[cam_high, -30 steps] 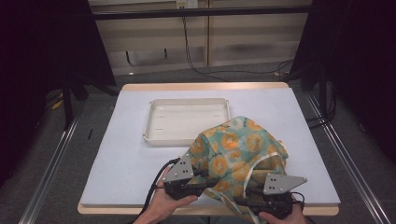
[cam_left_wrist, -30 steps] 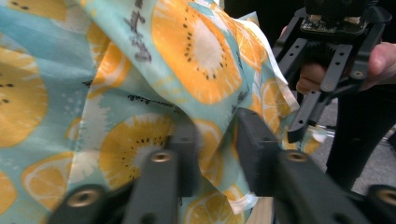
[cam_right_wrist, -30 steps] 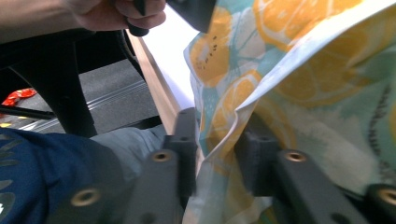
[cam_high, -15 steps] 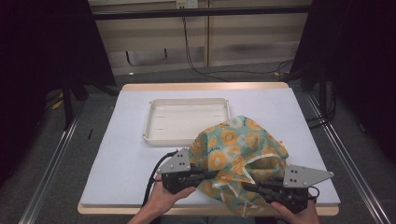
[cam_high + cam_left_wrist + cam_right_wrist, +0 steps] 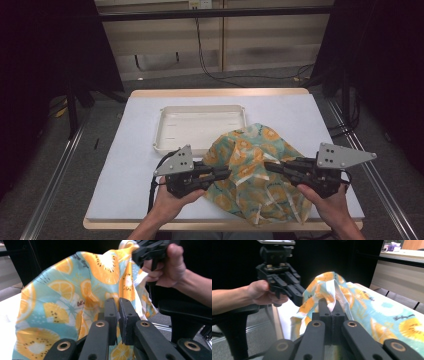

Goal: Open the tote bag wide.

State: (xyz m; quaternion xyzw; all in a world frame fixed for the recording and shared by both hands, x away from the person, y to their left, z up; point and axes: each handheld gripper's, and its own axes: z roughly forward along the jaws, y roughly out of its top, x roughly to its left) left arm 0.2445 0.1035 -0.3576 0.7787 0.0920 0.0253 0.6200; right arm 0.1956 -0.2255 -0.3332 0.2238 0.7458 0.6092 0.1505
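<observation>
A teal cloth printed with orange citrus slices lies bunched on the front right of the table. My left gripper is shut on its left edge, and in the left gripper view the fabric spreads out beyond the nearly closed jaws. My right gripper is shut on a white-hemmed edge of the cloth, which rises from between its jaws. The cloth hangs raised between the two grippers. Each gripper view shows the other gripper, the right gripper and the left gripper, held in a hand.
A shallow white tray stands behind the cloth at the table's middle, its front right corner covered by the fabric. The white tabletop has bare room at the left. Dark cables and rails run along the floor around the table.
The two grippers have drawn apart, the right one moving right and the left one slightly left. The cloth is pulled wider and lifted between them.
</observation>
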